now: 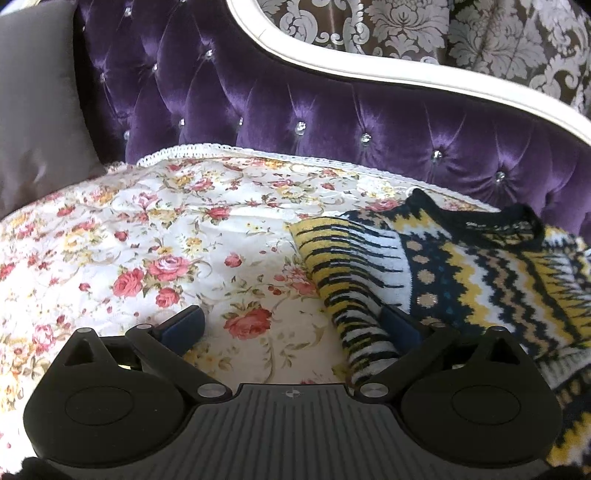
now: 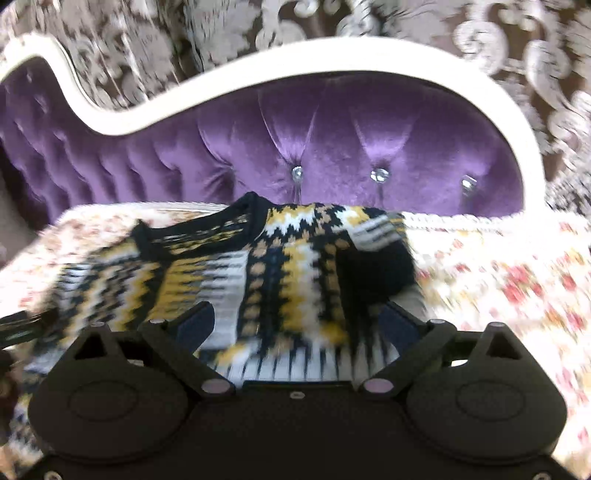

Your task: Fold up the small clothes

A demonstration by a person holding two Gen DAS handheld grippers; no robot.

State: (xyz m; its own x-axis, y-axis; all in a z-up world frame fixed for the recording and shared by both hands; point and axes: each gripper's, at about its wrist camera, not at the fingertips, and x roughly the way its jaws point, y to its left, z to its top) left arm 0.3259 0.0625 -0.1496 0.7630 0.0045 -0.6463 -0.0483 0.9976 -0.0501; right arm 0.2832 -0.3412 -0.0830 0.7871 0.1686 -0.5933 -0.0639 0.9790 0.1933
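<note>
No readable text, label, brand or number shows in either view.

Sweater (image 1: pixel 480 266) on floral bedspread (image 1: pixel 147 240)

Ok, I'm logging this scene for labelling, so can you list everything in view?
sweater: one, navy, yellow and white zigzag knit, lying on the floral bedspread, its neckline toward the headboard
sleeve: one seen clearly, striped, lying between the left gripper's fingers
floral bedspread: one, white with red roses, lace edge, covering the bed
headboard: one, purple tufted velvet, white frame, behind the bed
pillow: one, grey, far left
curtain: brown and silver damask, background
left gripper: open, straddling the sleeve
right gripper: open, over the sweater
</note>
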